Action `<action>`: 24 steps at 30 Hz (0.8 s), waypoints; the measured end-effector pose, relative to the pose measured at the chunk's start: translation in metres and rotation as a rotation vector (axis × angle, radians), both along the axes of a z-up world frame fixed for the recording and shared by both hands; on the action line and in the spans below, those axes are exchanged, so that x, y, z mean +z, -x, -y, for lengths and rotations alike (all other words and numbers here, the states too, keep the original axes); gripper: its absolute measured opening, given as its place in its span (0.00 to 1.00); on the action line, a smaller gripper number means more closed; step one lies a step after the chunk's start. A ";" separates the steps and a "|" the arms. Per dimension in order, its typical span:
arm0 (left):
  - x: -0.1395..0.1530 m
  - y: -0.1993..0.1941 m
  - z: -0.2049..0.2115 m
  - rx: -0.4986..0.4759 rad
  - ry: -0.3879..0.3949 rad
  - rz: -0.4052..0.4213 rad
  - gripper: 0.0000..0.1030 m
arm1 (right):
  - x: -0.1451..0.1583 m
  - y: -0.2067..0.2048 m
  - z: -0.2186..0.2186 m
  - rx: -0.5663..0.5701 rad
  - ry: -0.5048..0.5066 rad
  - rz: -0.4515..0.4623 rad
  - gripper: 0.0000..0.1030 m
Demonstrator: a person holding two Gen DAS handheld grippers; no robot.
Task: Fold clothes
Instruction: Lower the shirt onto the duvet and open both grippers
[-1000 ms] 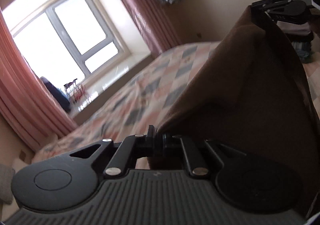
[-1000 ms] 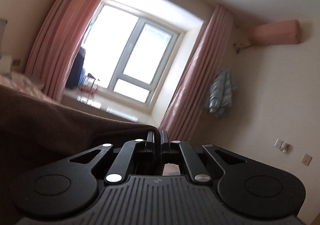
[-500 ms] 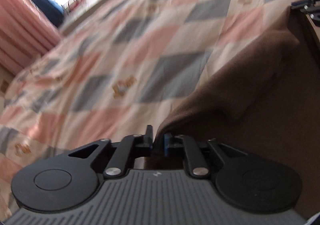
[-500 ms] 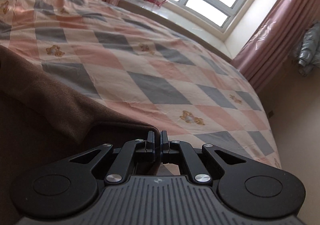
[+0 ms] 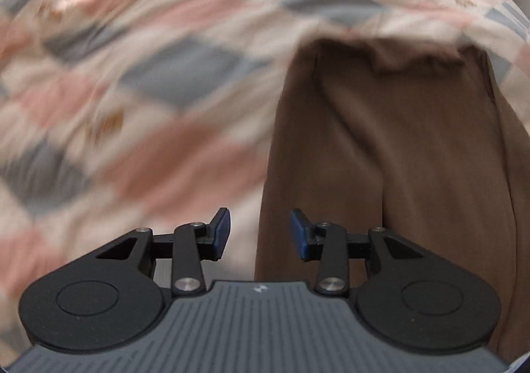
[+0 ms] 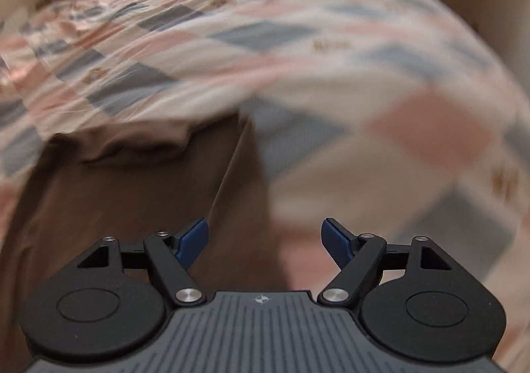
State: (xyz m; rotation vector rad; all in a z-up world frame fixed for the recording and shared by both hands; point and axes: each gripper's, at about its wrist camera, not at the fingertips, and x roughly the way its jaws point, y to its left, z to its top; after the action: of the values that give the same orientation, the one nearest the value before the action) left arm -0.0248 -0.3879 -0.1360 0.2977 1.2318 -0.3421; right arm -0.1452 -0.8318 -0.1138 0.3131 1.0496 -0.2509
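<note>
A: The brown garment (image 5: 391,147) lies spread on the bed (image 5: 139,84), on the checked cover. In the left wrist view it fills the side from one to five o'clock; in the right wrist view it sits from seven to ten o'clock, with its far edge a little bunched.

B: And the tongs?

A: The left tongs (image 5: 258,234) are opening, and their blue pads do not press on anything; the left edge of the cloth only passes under the gap. The right tongs (image 6: 264,239) are opening too, wider, with the right edge of the garment below them and nothing gripped.

B: So the step in hand is the release, I think.

A: I think so too. To do it well, both sides should let go fully before the hands lift, so that no pad drags the cloth. Then smooth the wrinkled far edge at twelve o'clock, because a fold on a crooked base will come out uneven.

B: The pictures are blurred, so the seams I cannot judge.
</note>
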 end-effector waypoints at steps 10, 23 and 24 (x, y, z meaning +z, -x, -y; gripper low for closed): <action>-0.023 0.146 -0.112 0.087 0.100 -0.239 0.39 | 0.001 0.183 -0.100 -0.016 -0.246 -0.153 0.74; -0.067 0.174 -0.123 0.197 0.170 -0.298 0.26 | -0.021 0.221 -0.183 0.116 -0.044 -0.209 0.63; -0.066 0.174 -0.119 0.173 0.152 -0.291 0.10 | -0.024 0.219 -0.186 0.128 -0.024 -0.215 0.44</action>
State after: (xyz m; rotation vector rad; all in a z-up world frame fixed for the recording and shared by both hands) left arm -0.1989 -0.2688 -0.2020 0.0085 1.4973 -0.3354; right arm -0.3646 -0.6457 -0.1378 0.2427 1.2810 -0.1587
